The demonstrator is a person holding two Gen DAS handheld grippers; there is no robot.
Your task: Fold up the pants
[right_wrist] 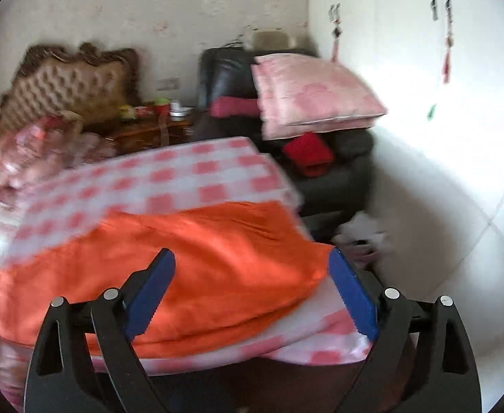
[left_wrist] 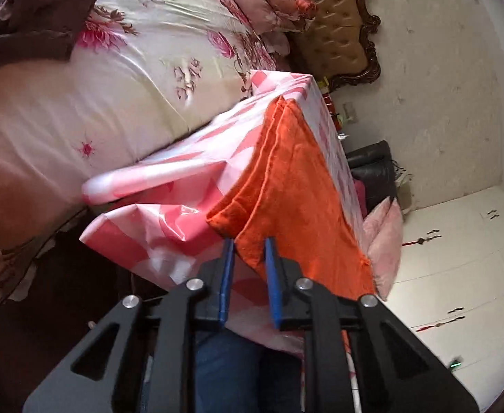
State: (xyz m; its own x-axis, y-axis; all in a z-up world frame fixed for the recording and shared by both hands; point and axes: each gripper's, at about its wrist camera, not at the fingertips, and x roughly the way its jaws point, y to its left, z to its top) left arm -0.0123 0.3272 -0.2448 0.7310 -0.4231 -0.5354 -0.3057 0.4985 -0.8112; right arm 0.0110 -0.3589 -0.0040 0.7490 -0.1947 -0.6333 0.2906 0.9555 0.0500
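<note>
Though blurred in the right wrist view, plainly orange pants (right_wrist: 200, 258), folded in layers and lying flat on a pink-and-white checked cloth (right_wrist: 169, 175) draped over a table. Spread along the near part of that cloth, close to its right edge. Sharper in the left wrist view: at least 2 stacked layers with stitched hems, 1 near corner hanging toward the camera. Left gripper (left_wrist: 249, 241) with jaws nearly together, blue pads (left_wrist: 226, 275) on either side of that corner, seemingly pinching it. Right gripper (right_wrist: 250, 254) spread wide, its 2 pads well apart, poised over the near edge of the pants and gripping nothing. Just beside the table, a bed (left_wrist: 80, 103) with a floral cover and a tufted headboard (left_wrist: 334, 27). Behind the table, a dark chair (right_wrist: 338, 179) bearing a pink pillow (right_wrist: 314, 93), next to a white wardrobe (right_wrist: 424, 103).
</note>
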